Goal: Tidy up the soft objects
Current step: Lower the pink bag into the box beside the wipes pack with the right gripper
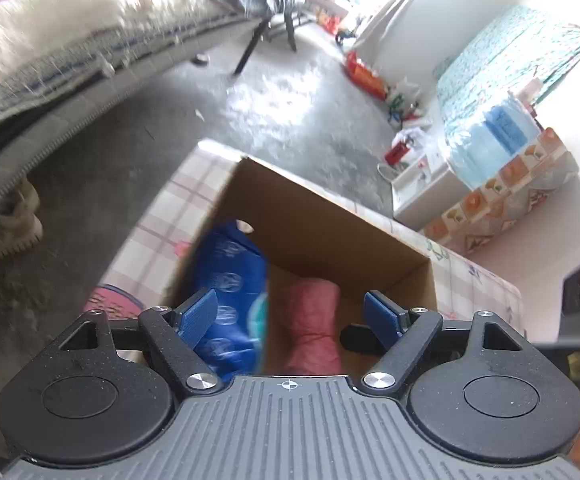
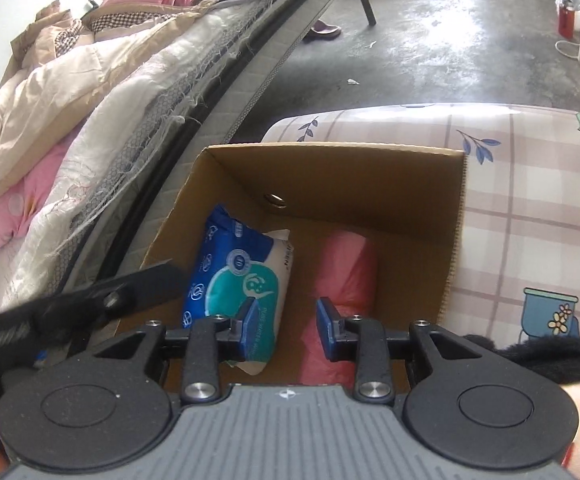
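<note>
Blue tissue pack (image 2: 234, 264) stands on end in the left part of the cardboard box (image 2: 330, 184), leaning toward the left wall; pink roll (image 2: 346, 280) lies beside it toward the right, along the box floor. In the right wrist view the two sit close together, and I cannot tell whether they touch. The box sits on the checked, floral-print cloth of the tabletop (image 2: 530, 208), with a heaped bed (image 2: 90, 92) off to the left and bare concrete floor (image 2: 450, 40) beyond. My left gripper (image 1: 290, 312) hangs above the box opening with its jaws standing wide and nothing between the pads; the pack and roll show below through the gap. My right gripper (image 2: 286, 320) also points down into the box, jaws partly closed with a clear gap, gripping nothing; the left pad lies over the pack's lower corner in the picture, but I cannot tell whether it makes contact. I judge that the placing step is done for these two items and both hands are free. The next move, as I read it, calls for lifting clear of the box rim and finding another soft item; none loose on the tabletop shows here.
</note>
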